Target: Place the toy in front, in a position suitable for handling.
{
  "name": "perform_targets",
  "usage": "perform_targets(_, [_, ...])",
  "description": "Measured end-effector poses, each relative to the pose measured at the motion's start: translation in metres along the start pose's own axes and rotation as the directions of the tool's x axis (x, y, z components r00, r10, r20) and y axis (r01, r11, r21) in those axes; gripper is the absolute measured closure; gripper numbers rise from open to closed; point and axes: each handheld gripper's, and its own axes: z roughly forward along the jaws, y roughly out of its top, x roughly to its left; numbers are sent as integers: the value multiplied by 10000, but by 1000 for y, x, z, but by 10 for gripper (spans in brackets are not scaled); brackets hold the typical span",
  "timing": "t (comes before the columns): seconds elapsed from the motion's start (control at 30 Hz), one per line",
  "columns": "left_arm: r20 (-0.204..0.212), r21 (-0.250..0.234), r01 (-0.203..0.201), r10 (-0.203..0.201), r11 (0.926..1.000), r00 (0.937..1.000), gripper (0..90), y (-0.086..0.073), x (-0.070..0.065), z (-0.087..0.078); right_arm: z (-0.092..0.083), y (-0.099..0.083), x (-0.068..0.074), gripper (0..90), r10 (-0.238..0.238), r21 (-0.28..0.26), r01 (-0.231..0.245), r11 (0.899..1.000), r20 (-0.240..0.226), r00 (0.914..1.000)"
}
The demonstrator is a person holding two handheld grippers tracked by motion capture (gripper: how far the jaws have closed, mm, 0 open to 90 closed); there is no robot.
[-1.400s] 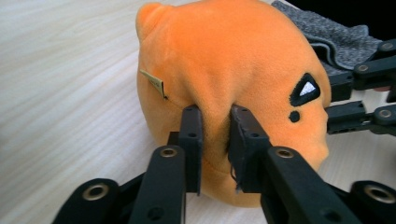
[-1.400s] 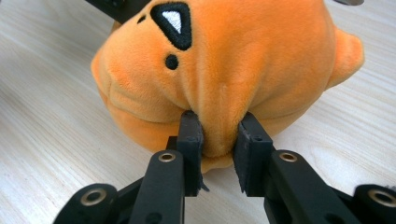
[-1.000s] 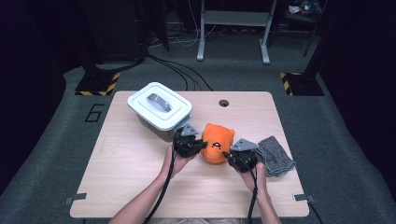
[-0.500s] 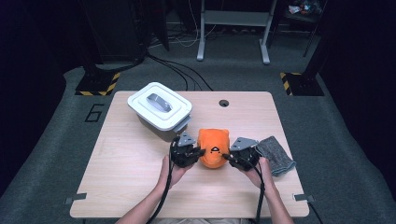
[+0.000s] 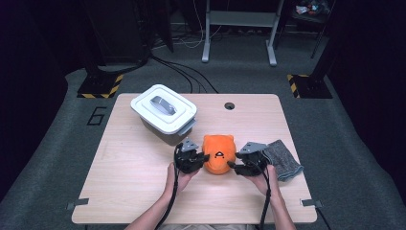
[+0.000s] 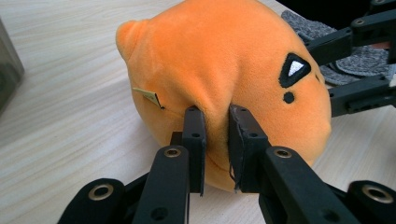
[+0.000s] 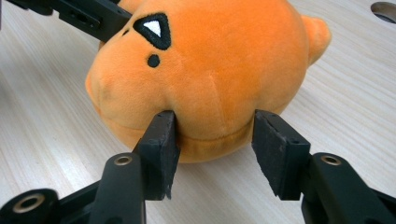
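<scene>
Plush (image 6: 224, 70) tag (image 6: 148, 96), left gripper view, jaws pinching

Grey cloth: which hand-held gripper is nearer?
Right. The right hand-held gripper sits just beside the grey cloth, between it and the orange plush. The left hand-held gripper is on the plush's far side, pinching it.

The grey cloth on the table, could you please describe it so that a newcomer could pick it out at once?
Start at the wooden table and go to its right edge. There, beside the right gripper and the orange plush toy, lies the grey cloth. It is the one flat, soft, dark grey thing; the white lidded box stands far left.
</scene>
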Motion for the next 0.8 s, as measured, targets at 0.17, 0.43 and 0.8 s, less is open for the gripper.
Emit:
perform_targets(0.17, [-85, 4, -44, 44, 10000, 10000, 764, 0, -1, 0, -6, -3, 4, 350, 804, -160, -799, 9967, 357, 9961])
perform_targets(0.43, [-194, -36, -38, 37, 10000, 9998, 758, 1, -4, 1, -17, 1, 28, 194, 1919, -754, -1868, 9795, 680, 9790])
perform_targets(0.8, [-115, 92, -352, 353, 9993, 9993, 755, 3, -6, 3, 15, 2, 45, 239, 2147, -463, -2104, 9765, 1271, 9684])
